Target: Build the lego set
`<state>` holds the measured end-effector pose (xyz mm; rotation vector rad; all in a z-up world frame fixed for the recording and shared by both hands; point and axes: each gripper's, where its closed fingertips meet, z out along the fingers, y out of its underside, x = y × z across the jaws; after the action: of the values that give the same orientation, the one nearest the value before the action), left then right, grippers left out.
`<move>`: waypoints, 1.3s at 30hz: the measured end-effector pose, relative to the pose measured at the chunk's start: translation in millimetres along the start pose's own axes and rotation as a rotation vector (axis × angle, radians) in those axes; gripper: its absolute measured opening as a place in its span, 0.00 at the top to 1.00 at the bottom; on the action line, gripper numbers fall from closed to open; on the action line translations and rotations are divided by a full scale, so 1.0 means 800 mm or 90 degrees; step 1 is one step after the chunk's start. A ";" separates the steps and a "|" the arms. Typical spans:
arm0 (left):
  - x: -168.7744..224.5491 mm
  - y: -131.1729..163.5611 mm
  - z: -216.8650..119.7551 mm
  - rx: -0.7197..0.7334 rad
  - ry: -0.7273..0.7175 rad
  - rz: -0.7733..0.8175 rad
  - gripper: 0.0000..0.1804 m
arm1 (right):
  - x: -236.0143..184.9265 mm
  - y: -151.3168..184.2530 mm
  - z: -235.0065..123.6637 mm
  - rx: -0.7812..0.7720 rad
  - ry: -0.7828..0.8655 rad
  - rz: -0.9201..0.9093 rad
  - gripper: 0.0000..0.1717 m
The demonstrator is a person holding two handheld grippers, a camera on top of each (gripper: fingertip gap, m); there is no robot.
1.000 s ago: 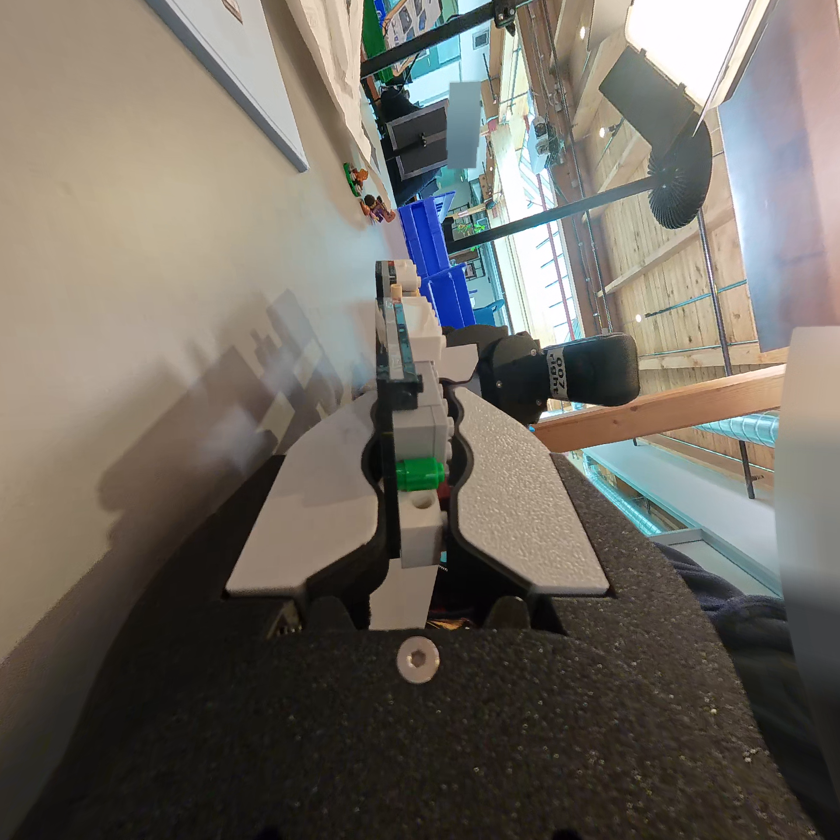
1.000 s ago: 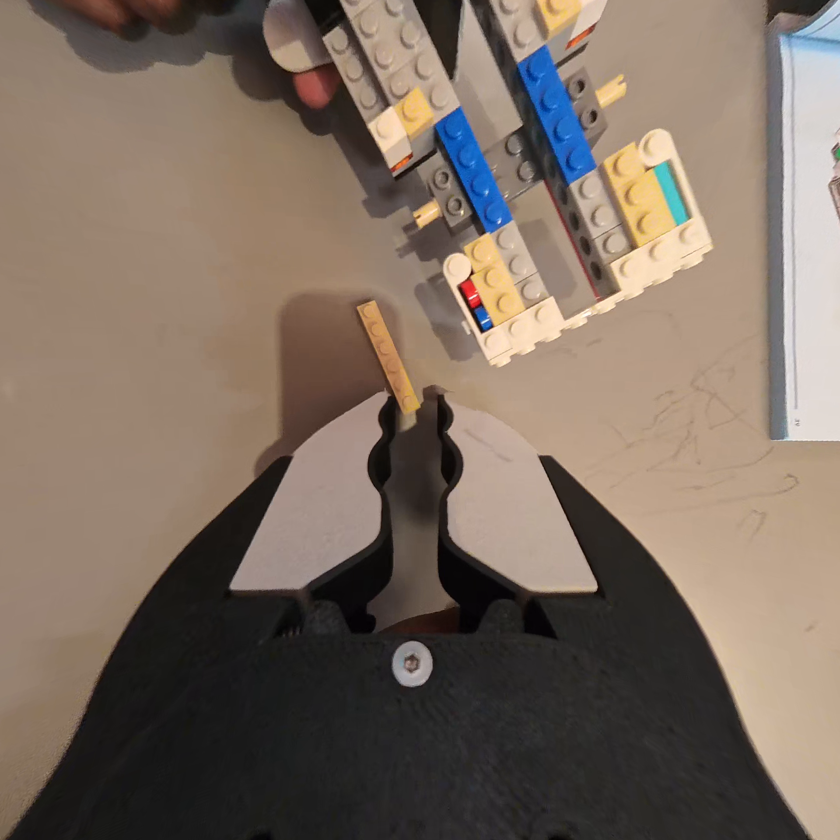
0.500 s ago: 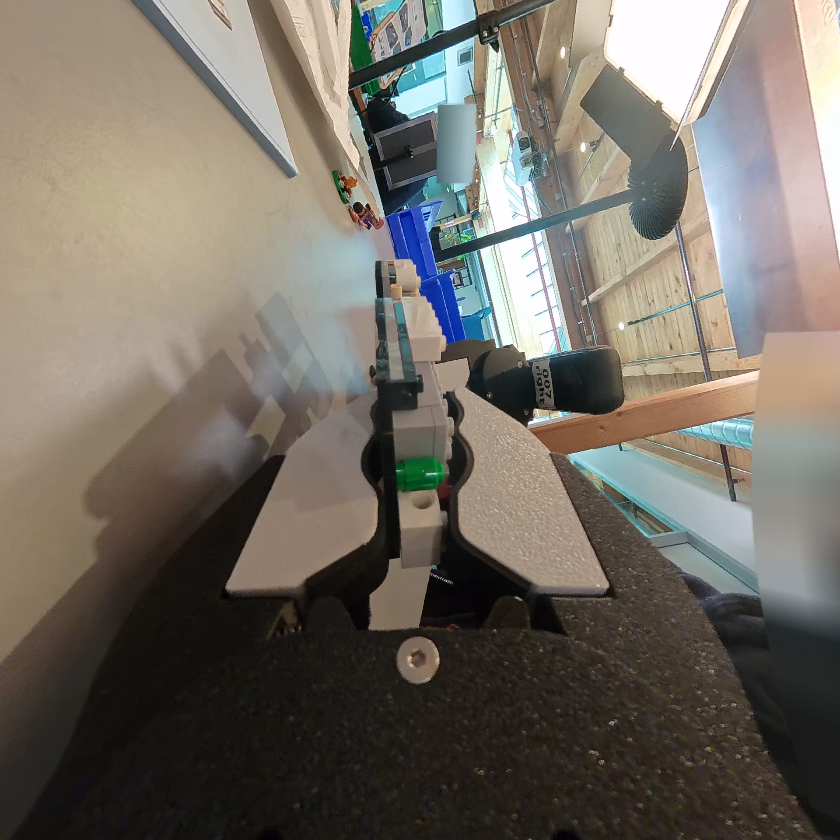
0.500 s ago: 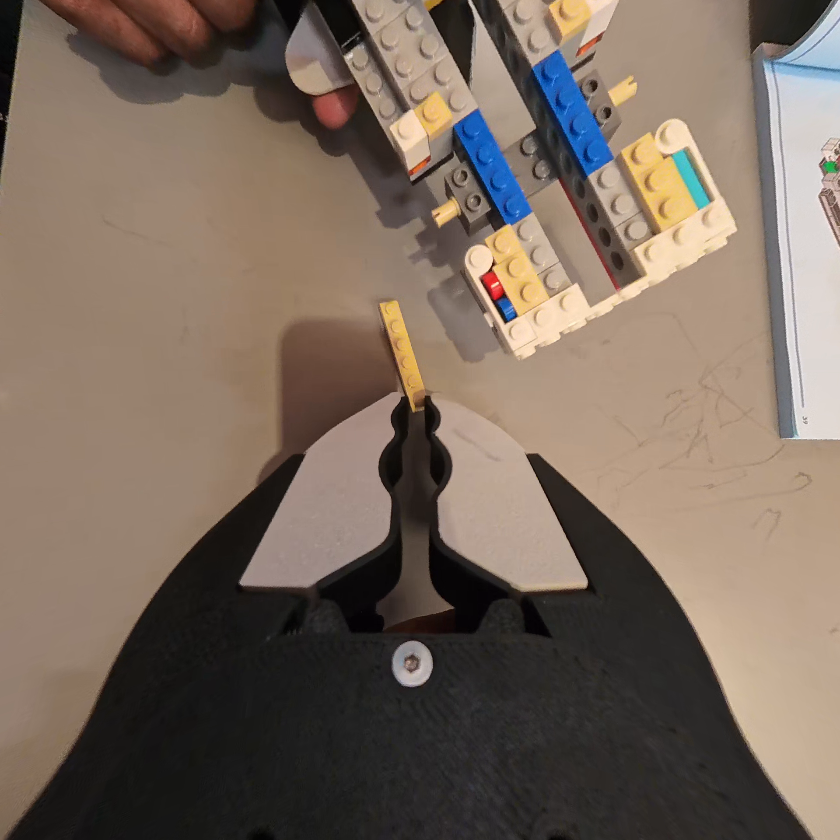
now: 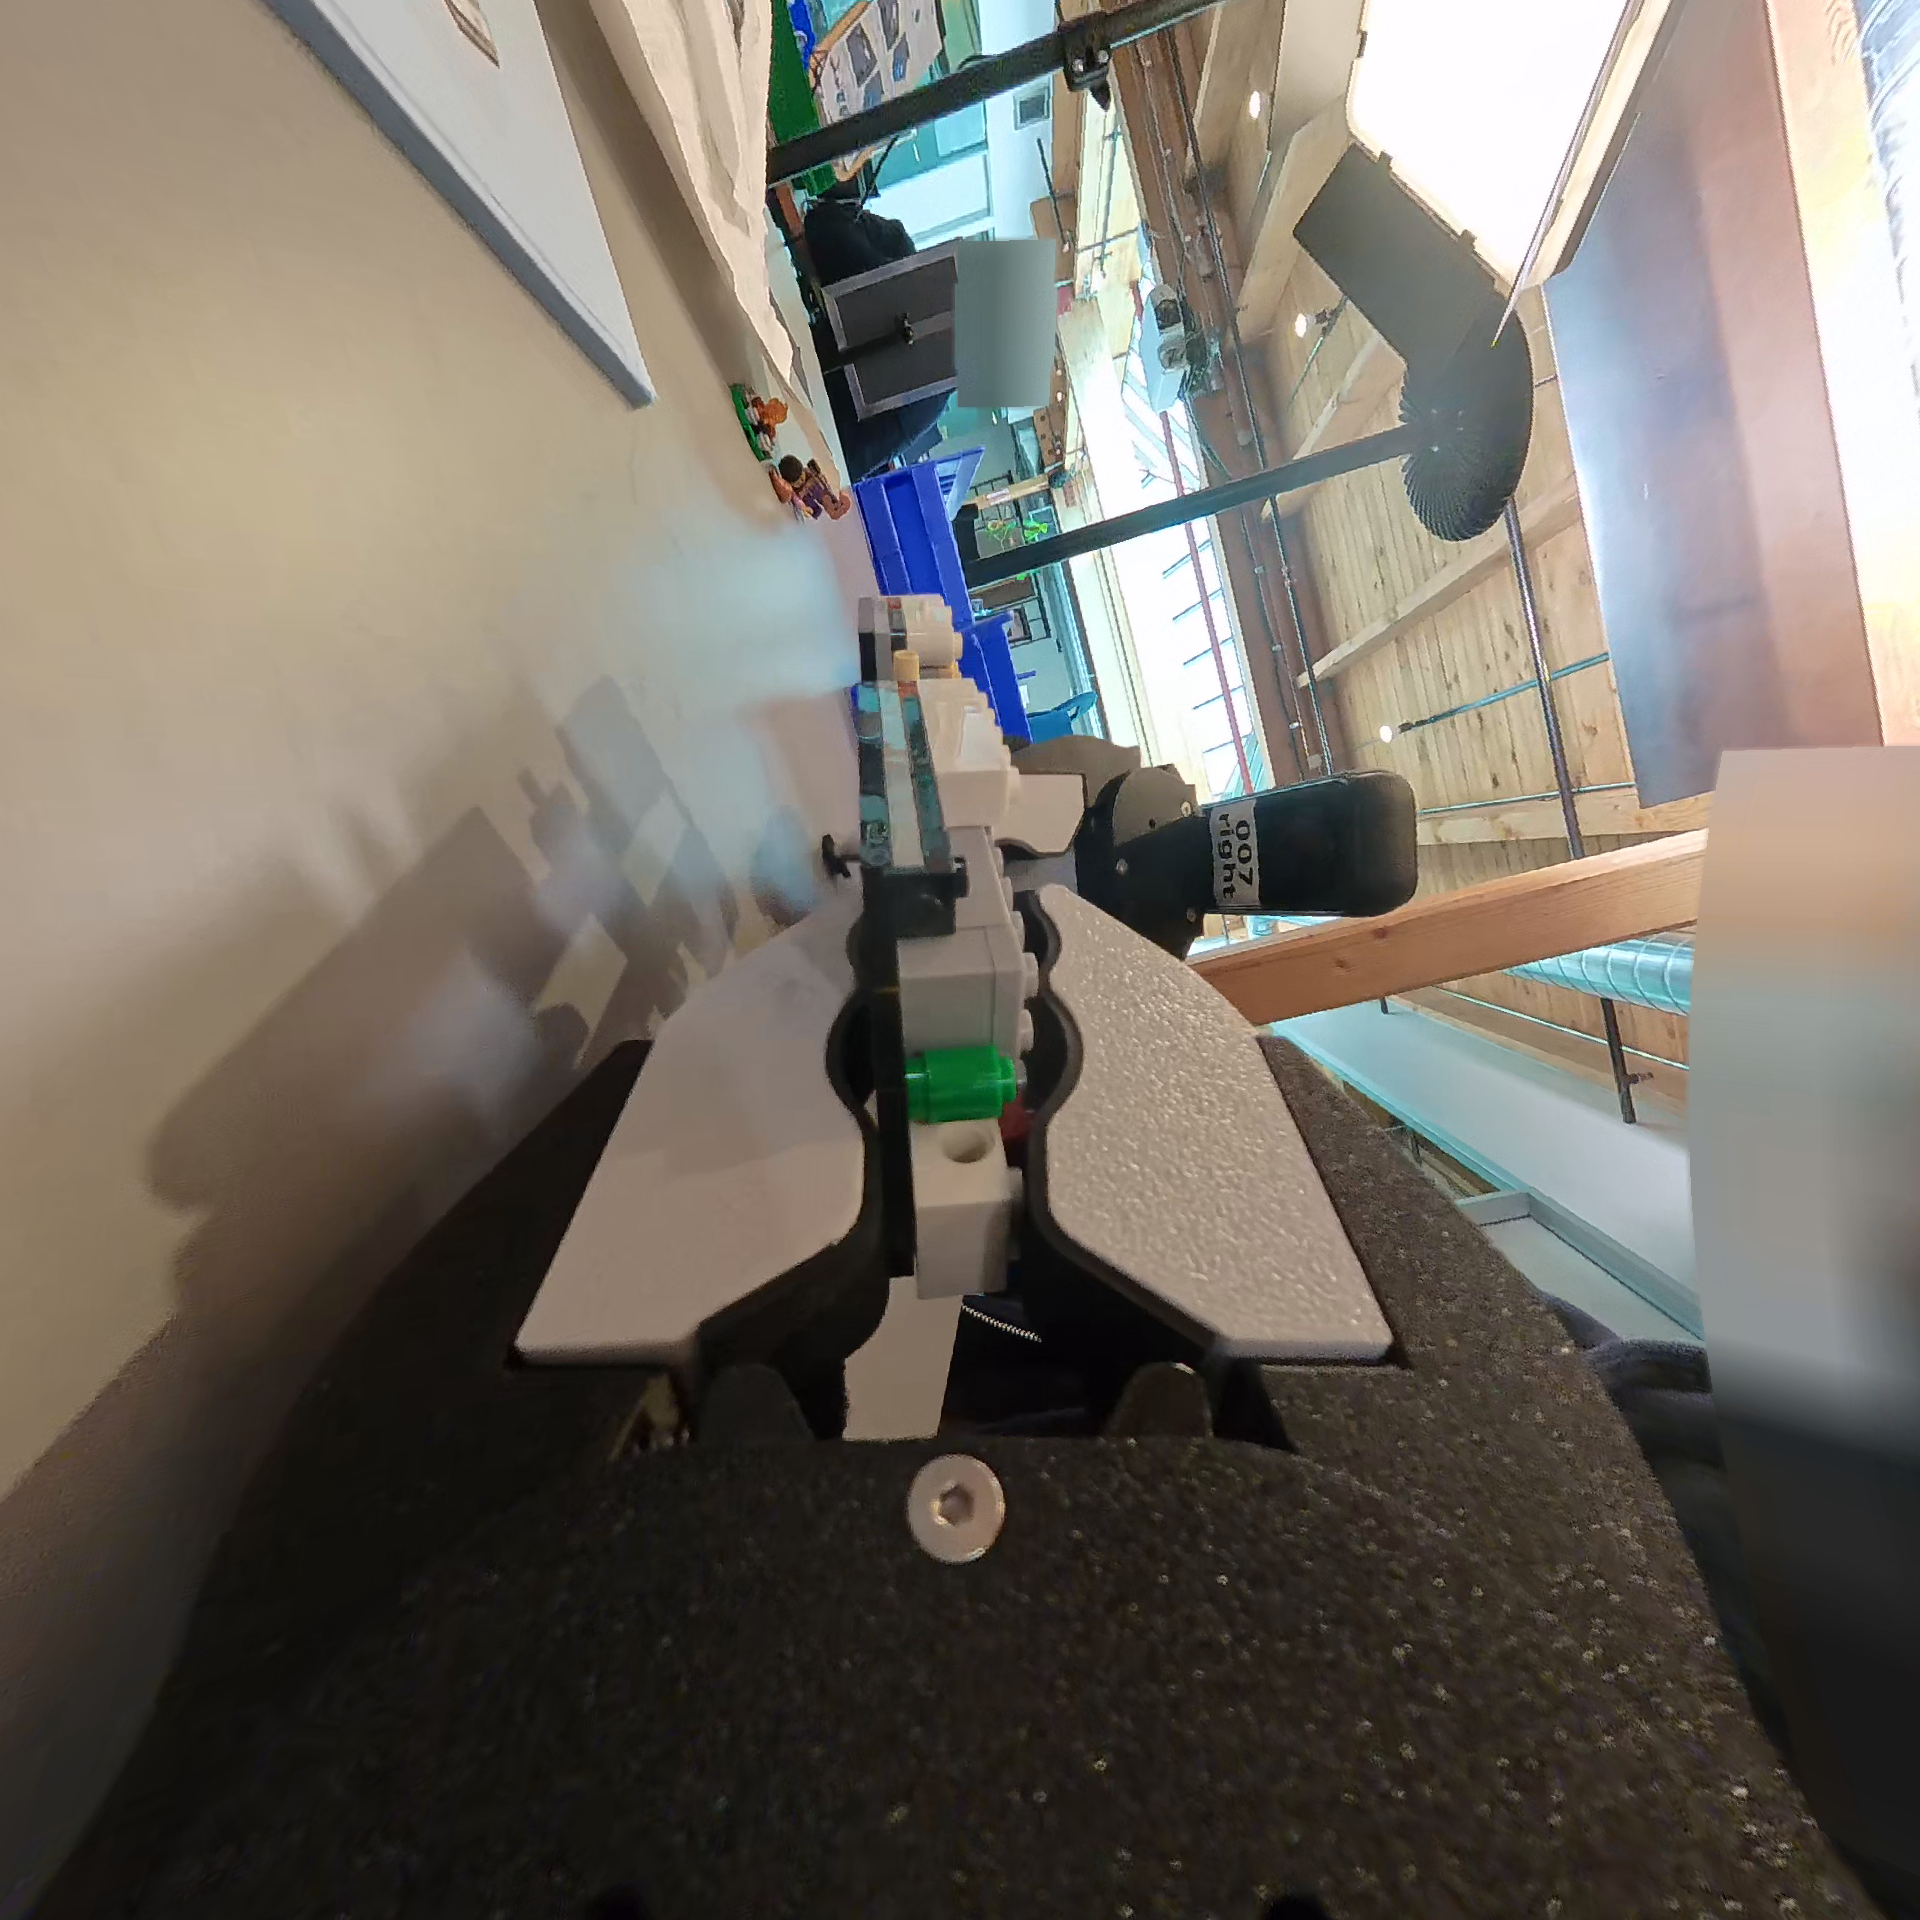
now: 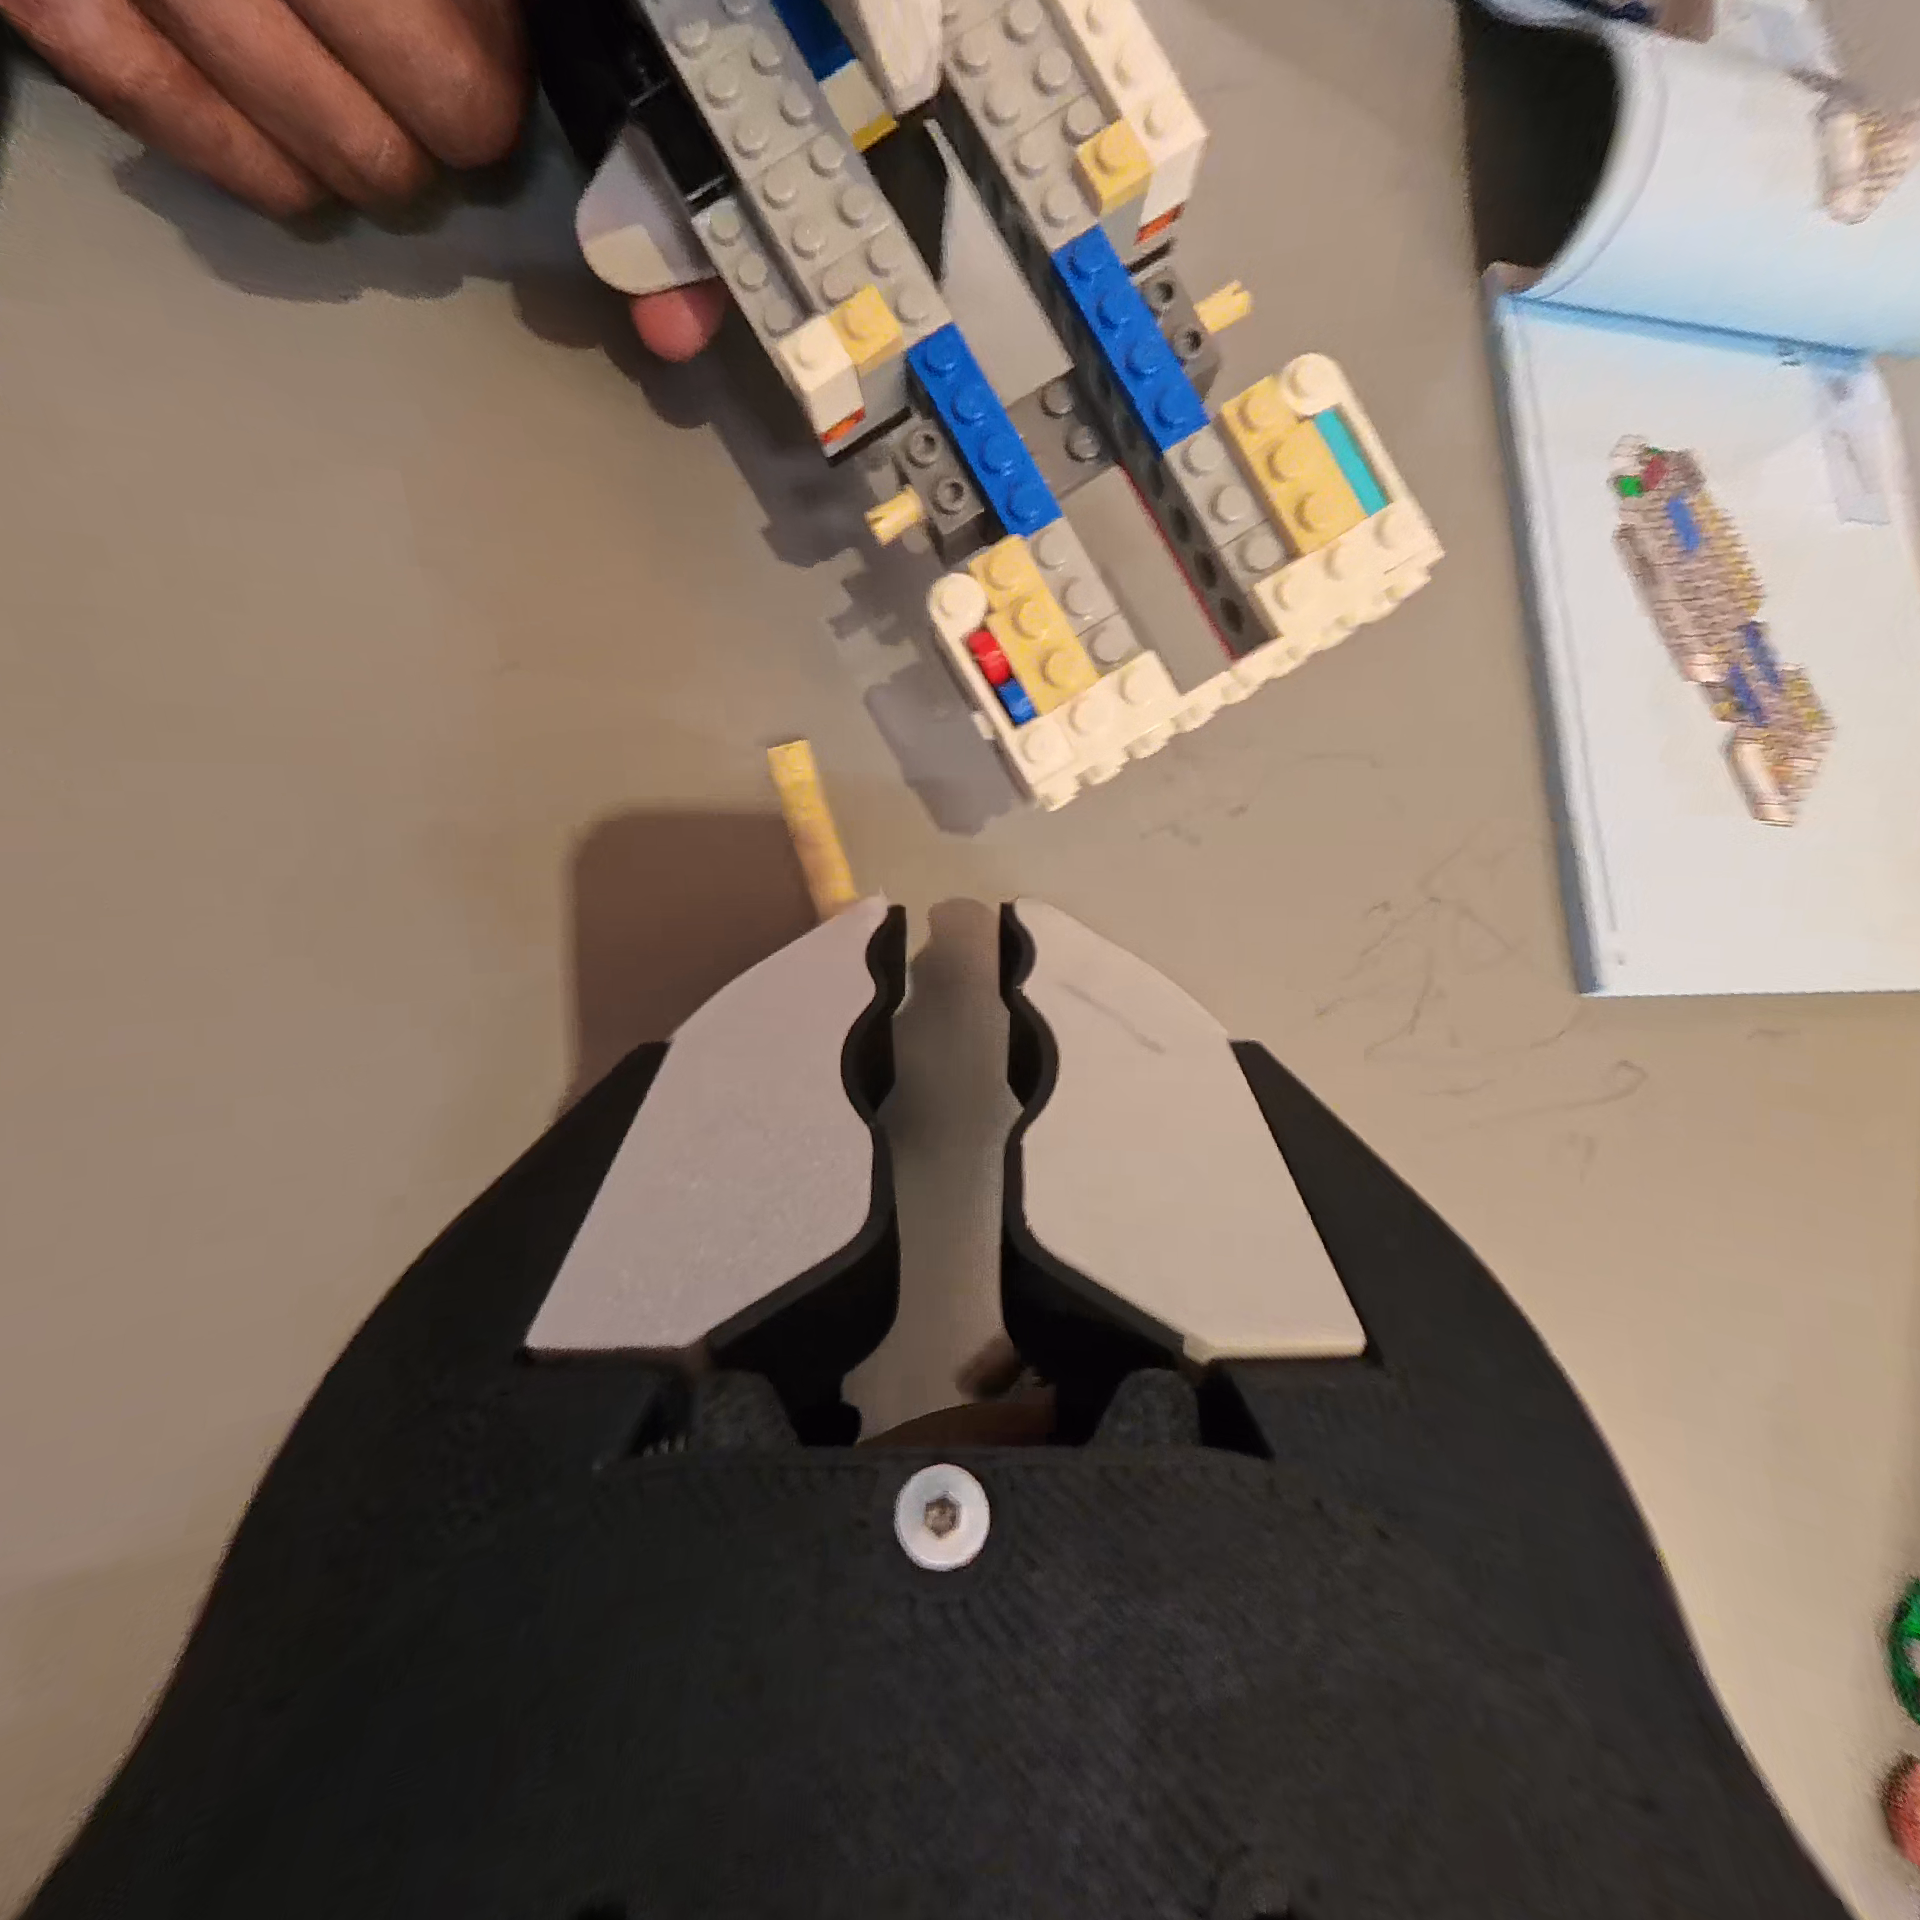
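My left gripper (image 5: 951, 925) is shut on one end of a long brick model (image 5: 951, 997) of grey, white and black bricks with a green stud, held on edge close to the table (image 5: 312, 623). The right wrist view shows the model (image 6: 1091, 436) from above, with blue, tan and white bricks, and the left gripper's finger (image 6: 634, 244) beside a hand (image 6: 260, 94). My right gripper (image 6: 951, 914) is open and empty, just short of the model. A thin tan plate (image 6: 810, 821) lies on the table by its left fingertip (image 6: 842, 935), outside the jaws.
An open instruction booklet (image 6: 1714, 644) lies on the table at the right. Blue bins (image 5: 914, 520) and two small figures (image 5: 790, 457) stand farther along the table. A green and a red object (image 6: 1907, 1704) sit at the right edge. Some 10 cm of space lies between my two pairs of fingers.
Half a second ago the right pads were shut on the tan plate's near end. They have now opened and the plate has left the grasp, lying left of the jaws. The left grasp is unchanged.
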<state>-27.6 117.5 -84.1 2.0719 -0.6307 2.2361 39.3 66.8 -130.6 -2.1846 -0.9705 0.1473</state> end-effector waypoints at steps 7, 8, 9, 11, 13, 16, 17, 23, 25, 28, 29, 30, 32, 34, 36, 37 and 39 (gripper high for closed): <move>0.001 -0.050 0.003 -0.016 0.009 0.037 0.87 | 0.102 -0.001 -0.010 0.045 0.261 -0.074 0.87; 0.000 -0.055 0.004 -0.019 0.009 0.039 0.87 | 0.106 0.000 -0.010 0.064 0.265 -0.055 0.86; -0.003 -0.059 0.006 -0.022 0.007 0.036 0.87 | 0.107 0.004 -0.010 0.076 0.265 -0.038 0.86; -0.008 -0.064 0.011 -0.021 0.004 0.023 0.87 | 0.101 0.015 -0.011 0.087 0.257 -0.019 0.86; -0.015 -0.059 0.019 -0.024 0.002 0.008 0.87 | 0.087 0.026 -0.012 0.078 0.231 -0.006 0.86; -0.015 -0.040 0.027 -0.023 0.009 -0.008 0.87 | 0.070 0.023 -0.028 0.092 0.216 -0.005 0.86; -0.012 -0.034 0.028 -0.022 0.010 -0.003 0.87 | 0.063 0.018 -0.034 0.108 0.208 -0.003 0.86; 0.008 0.004 0.027 -0.016 0.016 0.022 0.87 | 0.039 -0.012 -0.066 0.156 0.221 -0.043 0.84; 0.010 0.015 0.027 -0.023 0.017 0.016 0.87 | 0.031 -0.023 -0.076 0.179 0.225 -0.050 0.83; 0.008 0.026 0.027 -0.028 0.015 0.013 0.87 | 0.018 -0.037 -0.080 0.198 0.211 -0.070 0.79; 0.009 0.026 0.026 -0.026 0.020 0.010 0.87 | 0.014 -0.041 -0.078 0.193 0.207 -0.084 0.77; 0.010 0.024 0.025 -0.020 0.024 0.012 0.87 | 0.010 -0.046 -0.074 0.185 0.202 -0.101 0.76; 0.009 0.021 0.024 -0.012 0.018 0.012 0.87 | 0.005 -0.058 -0.066 0.167 0.193 -0.138 0.73; 0.009 0.021 0.024 -0.013 0.024 0.008 0.87 | 0.000 -0.073 -0.058 0.154 0.177 -0.171 0.71; 0.010 0.022 0.024 -0.018 0.025 0.014 0.87 | -0.004 -0.085 -0.048 0.133 0.154 -0.204 0.70; 0.010 0.022 0.025 -0.020 0.023 0.019 0.87 | -0.004 -0.090 -0.042 0.117 0.144 -0.223 0.69; 0.010 0.022 0.028 -0.030 0.022 0.027 0.87 | -0.003 -0.095 -0.030 0.080 0.125 -0.259 0.67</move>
<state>-12.4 92.1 -80.5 2.0123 -0.7250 2.2506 1.4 85.6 -63.0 -1.8070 -1.2308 -0.1897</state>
